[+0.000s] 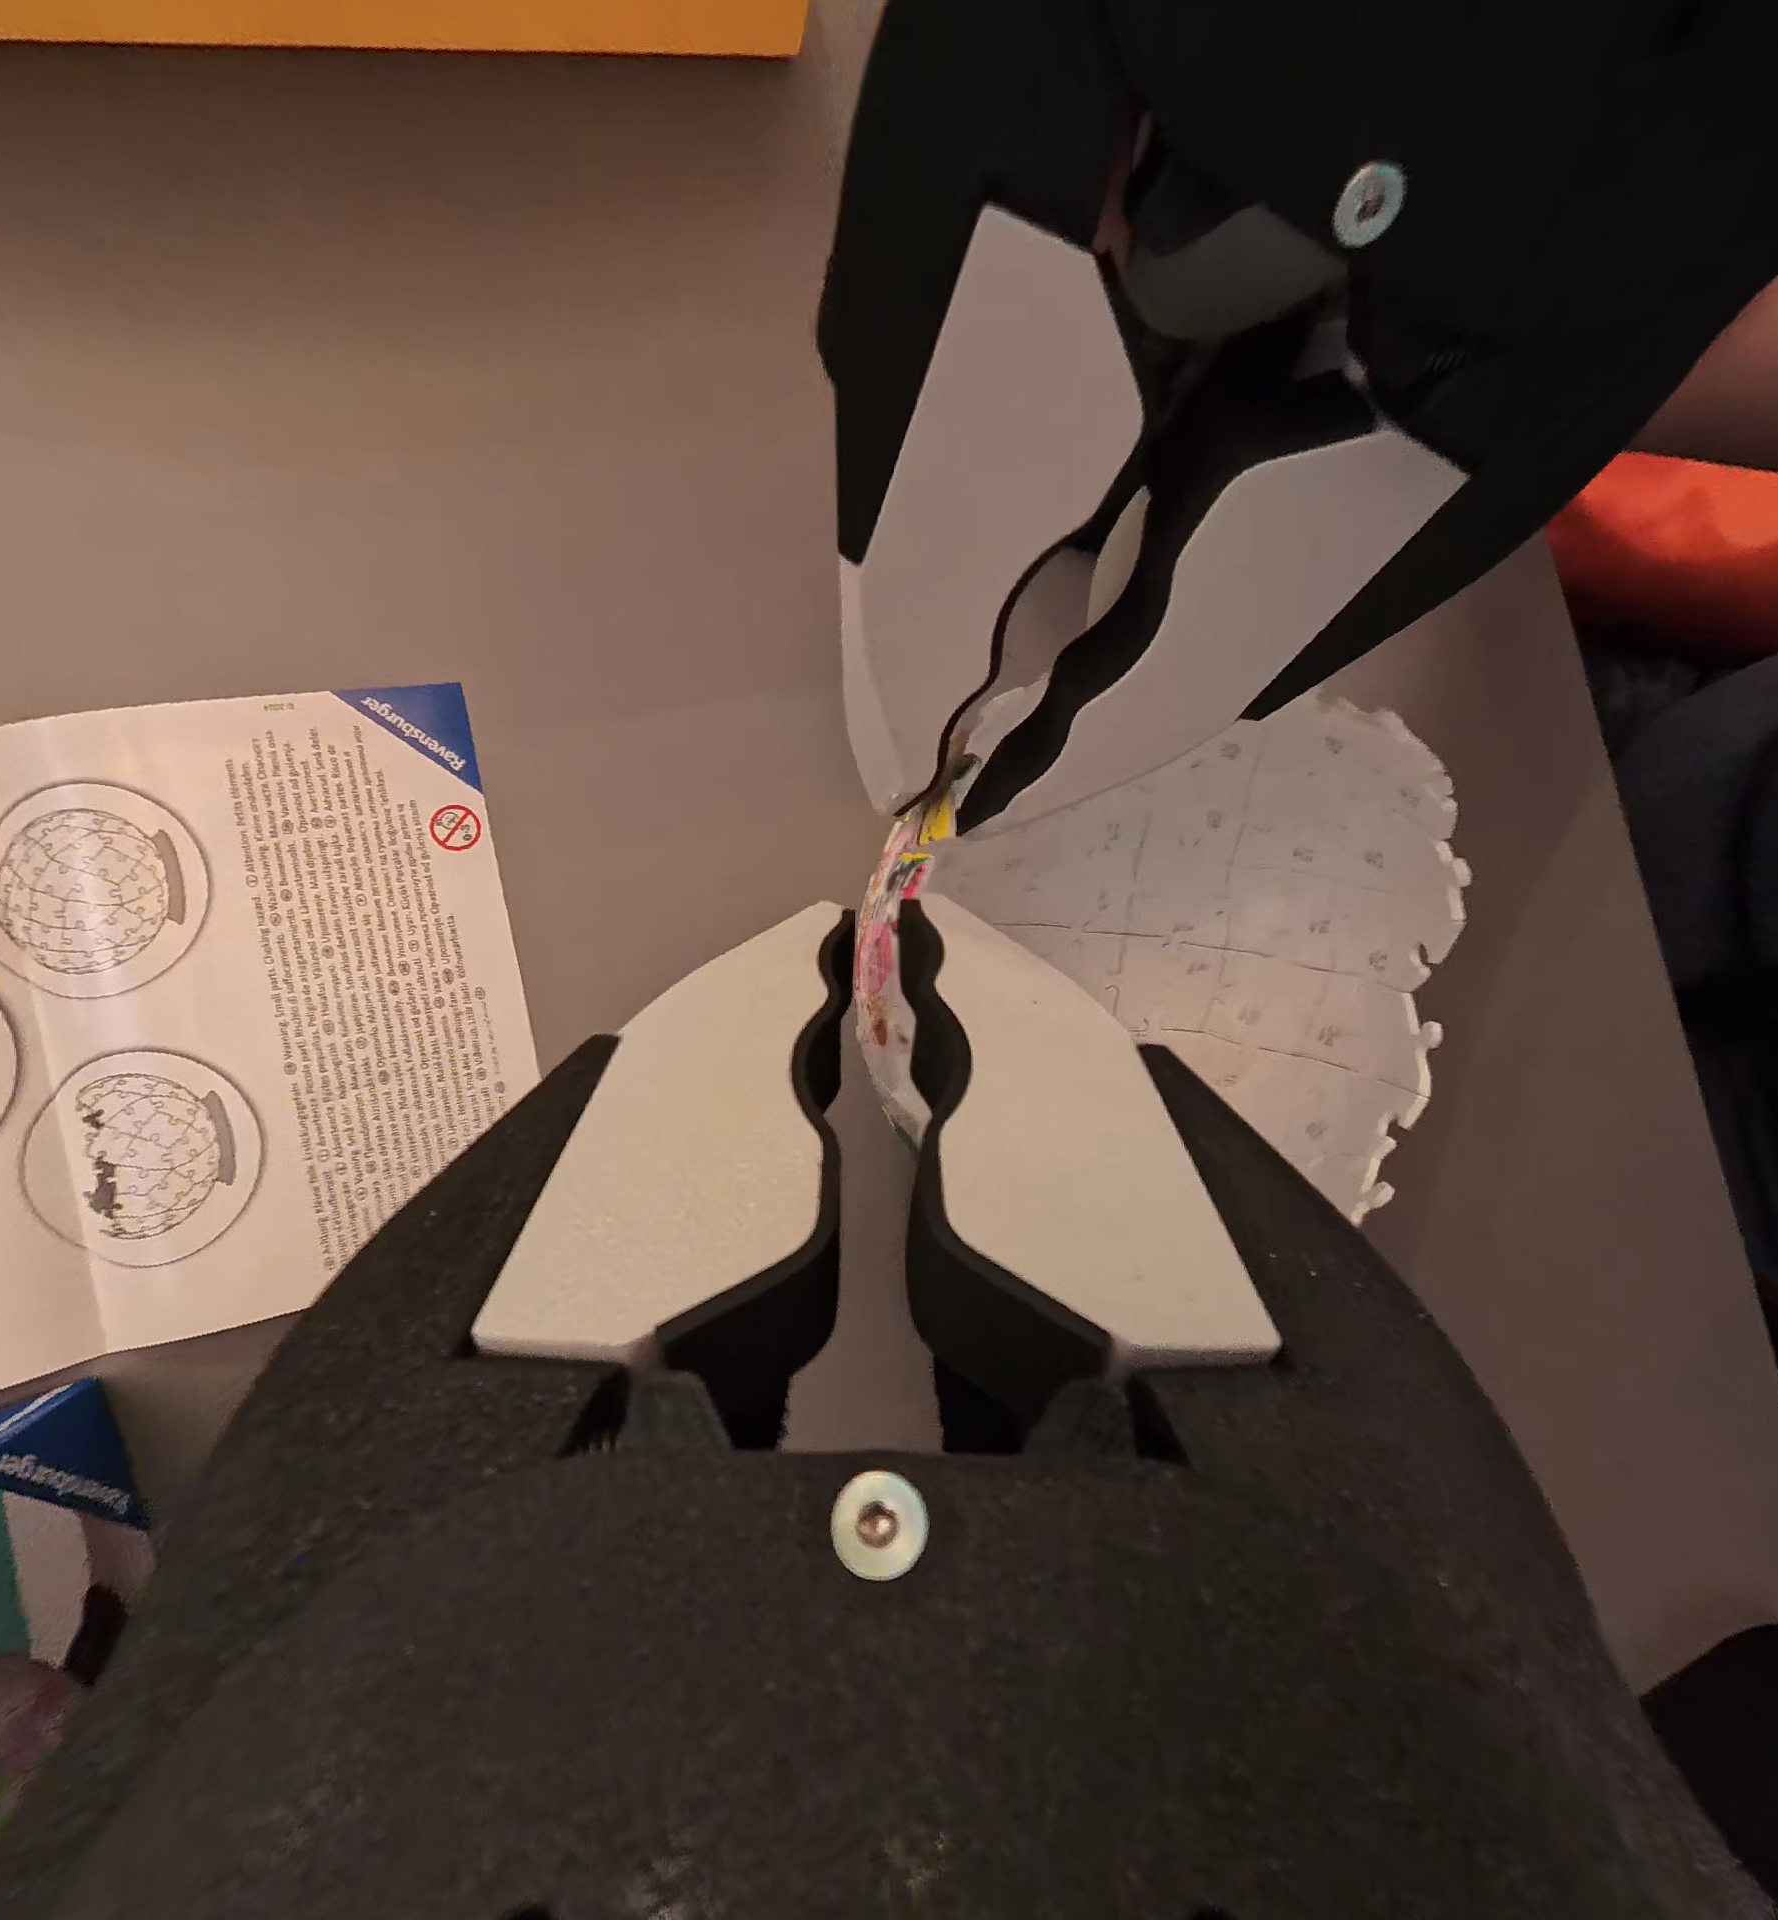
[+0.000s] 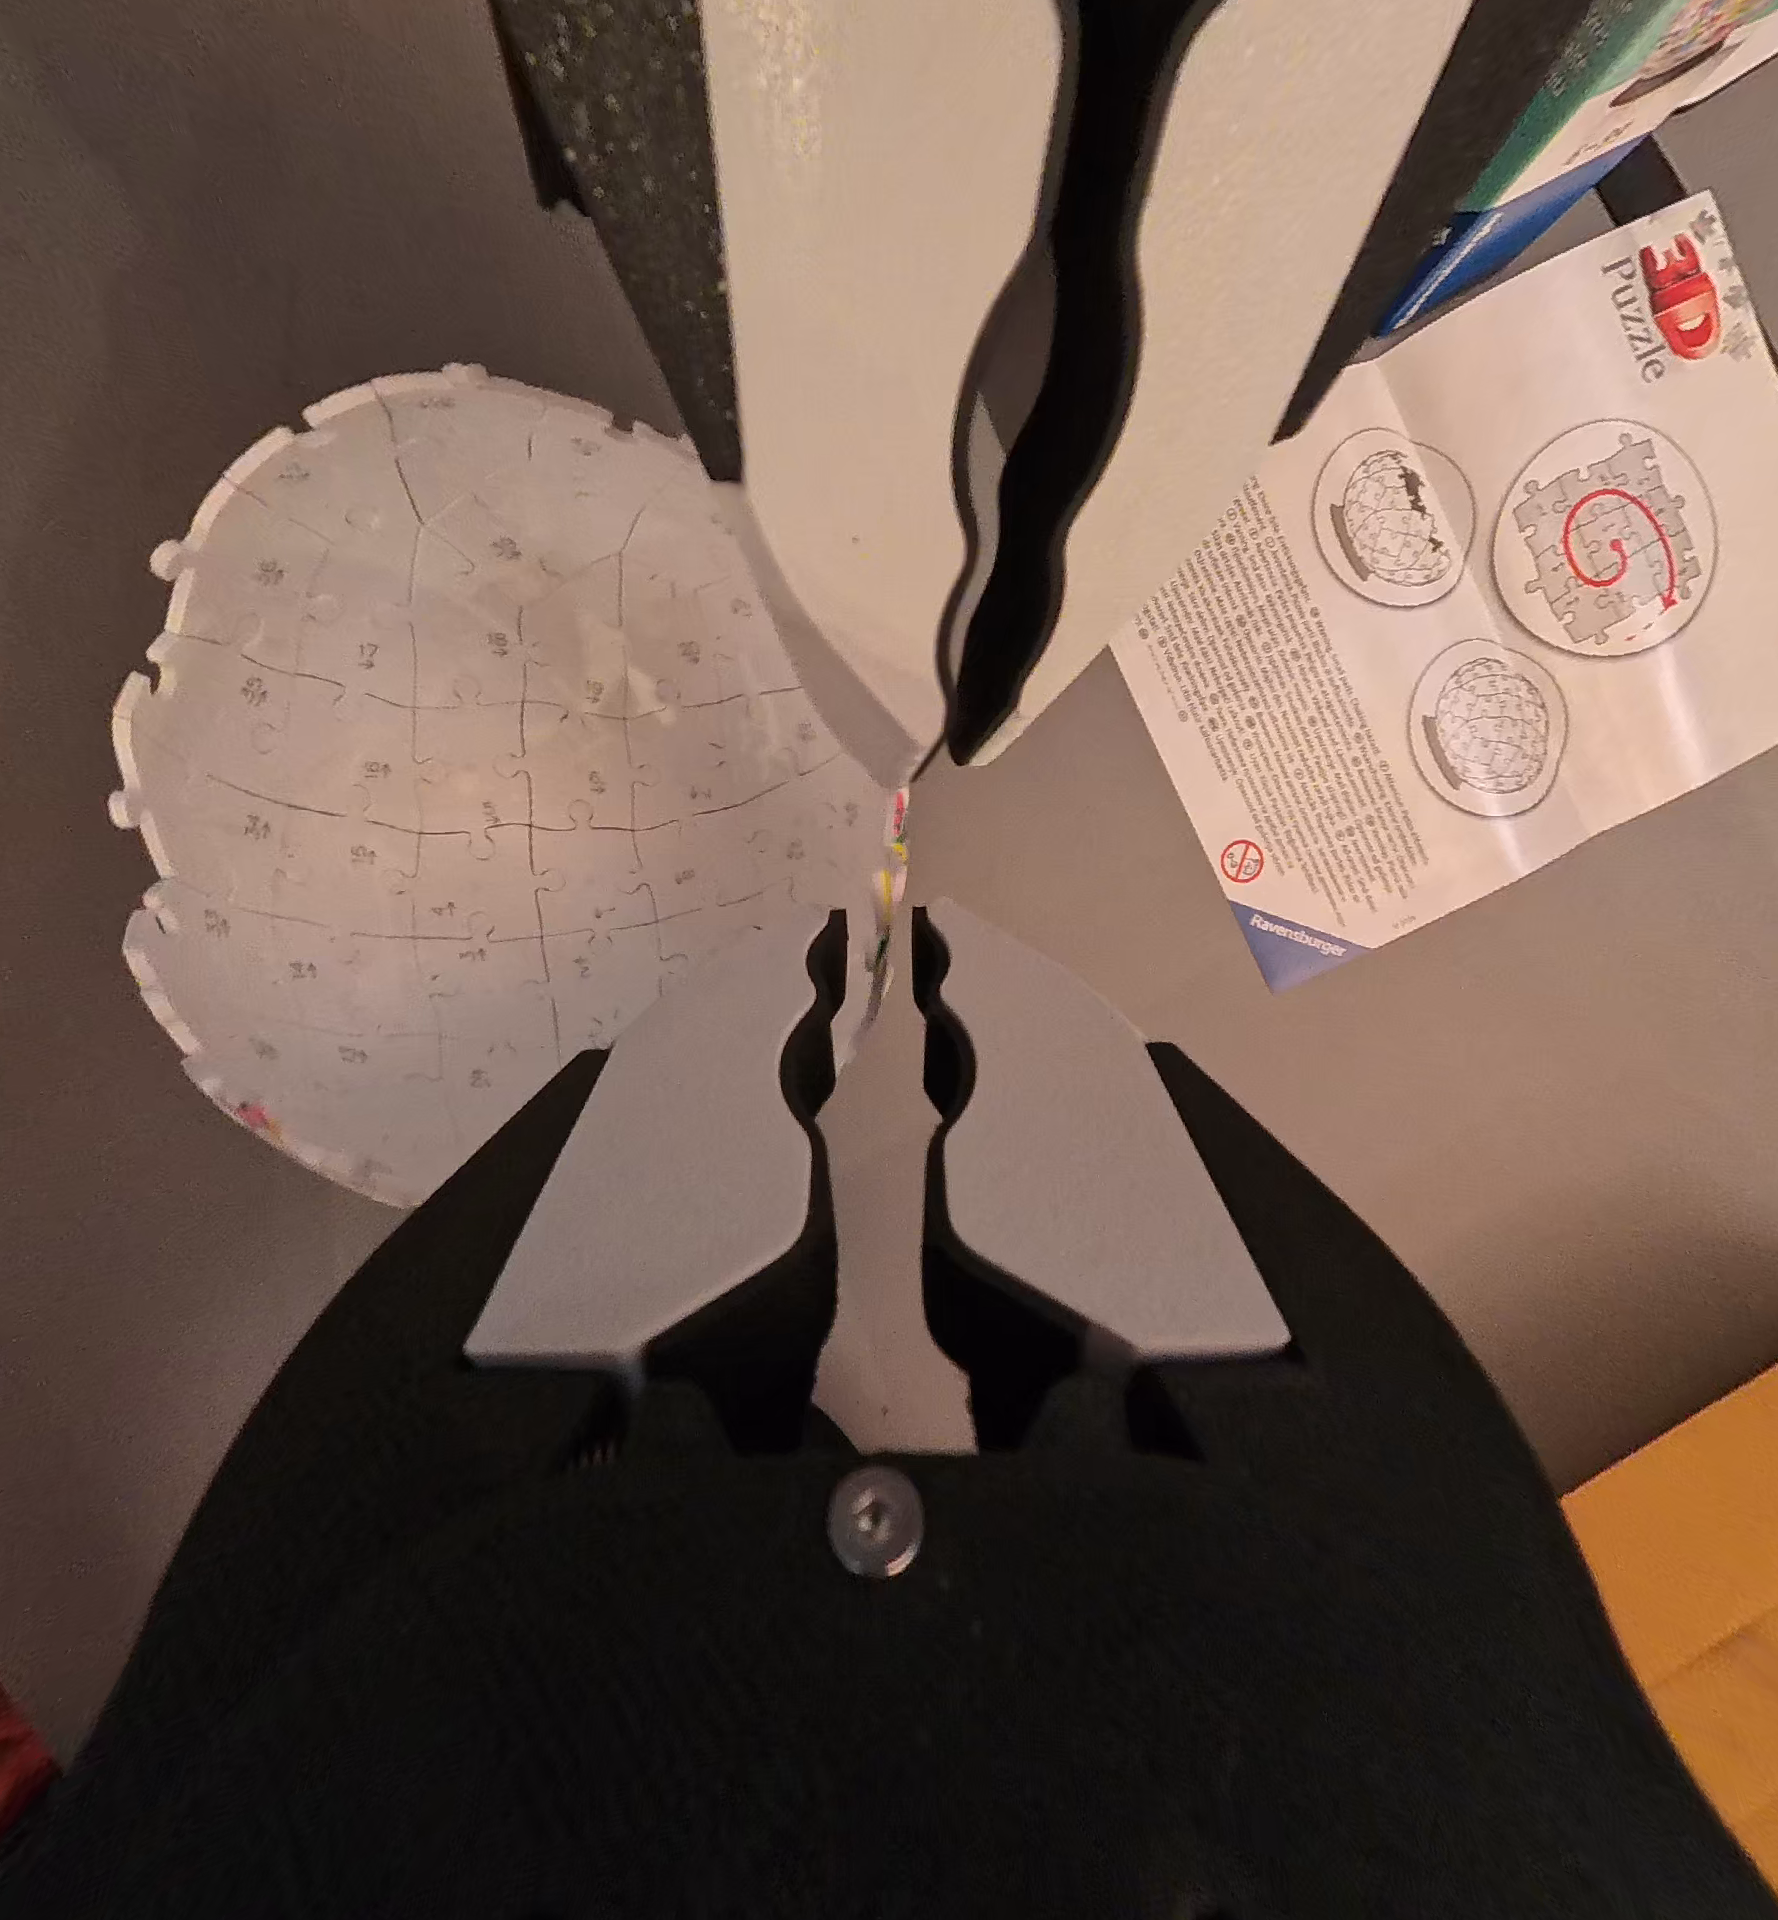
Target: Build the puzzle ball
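Observation:
The half-built puzzle ball is a bowl-shaped shell of joined pieces, with a white, numbered inside and a colourful outside. It is held on edge above the grey table. My left gripper is shut on the shell's rim from below in the left wrist view. My right gripper comes in from above and is shut on the same rim, just beyond the left one's tips. In the right wrist view the shell spreads to the left, the right gripper pinches the rim, and the left gripper meets it from above.
A folded instruction leaflet lies on the table left of the grippers; it also shows in the right wrist view. The puzzle box stands near it. A yellow flat object lies at the table's far side. An orange object sits past the table edge. My left and right fingertips are right by each other.

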Demonstrator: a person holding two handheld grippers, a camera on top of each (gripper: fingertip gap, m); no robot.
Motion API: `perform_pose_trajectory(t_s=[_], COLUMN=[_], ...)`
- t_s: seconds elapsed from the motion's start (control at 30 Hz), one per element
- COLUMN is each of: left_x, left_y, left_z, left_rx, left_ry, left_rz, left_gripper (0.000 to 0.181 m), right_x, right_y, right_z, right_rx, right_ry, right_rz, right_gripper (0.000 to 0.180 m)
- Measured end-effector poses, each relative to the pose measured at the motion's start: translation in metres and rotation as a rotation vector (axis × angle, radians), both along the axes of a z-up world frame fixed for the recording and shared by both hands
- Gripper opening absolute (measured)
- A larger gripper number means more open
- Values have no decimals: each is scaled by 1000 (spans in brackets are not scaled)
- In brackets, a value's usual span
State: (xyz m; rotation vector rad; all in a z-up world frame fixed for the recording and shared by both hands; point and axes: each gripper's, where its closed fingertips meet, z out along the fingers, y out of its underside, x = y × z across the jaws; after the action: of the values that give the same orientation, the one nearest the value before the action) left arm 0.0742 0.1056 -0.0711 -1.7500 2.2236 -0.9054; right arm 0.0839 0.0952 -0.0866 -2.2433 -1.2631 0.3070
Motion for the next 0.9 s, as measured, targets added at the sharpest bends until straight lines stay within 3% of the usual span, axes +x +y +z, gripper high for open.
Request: perform_pose_trajectory(t_s=[0.1,0.37,0.9], left_x=[-2,0,1], left_y=[-3,-3,-5], left_z=[0,-5,-8], left_rx=[-12,91,108], left_ry=[6,-8,-3], left_rz=[-28,-67,-80], left_gripper=[15,12,6], right_x=[-1,0,2], right_y=[0,1,-2], right_z=[1,3,9], right_rx=[4,7,98], right_ry=[8,28,44], right_rz=[-1,-13,-23], right_gripper=[13,12,10])
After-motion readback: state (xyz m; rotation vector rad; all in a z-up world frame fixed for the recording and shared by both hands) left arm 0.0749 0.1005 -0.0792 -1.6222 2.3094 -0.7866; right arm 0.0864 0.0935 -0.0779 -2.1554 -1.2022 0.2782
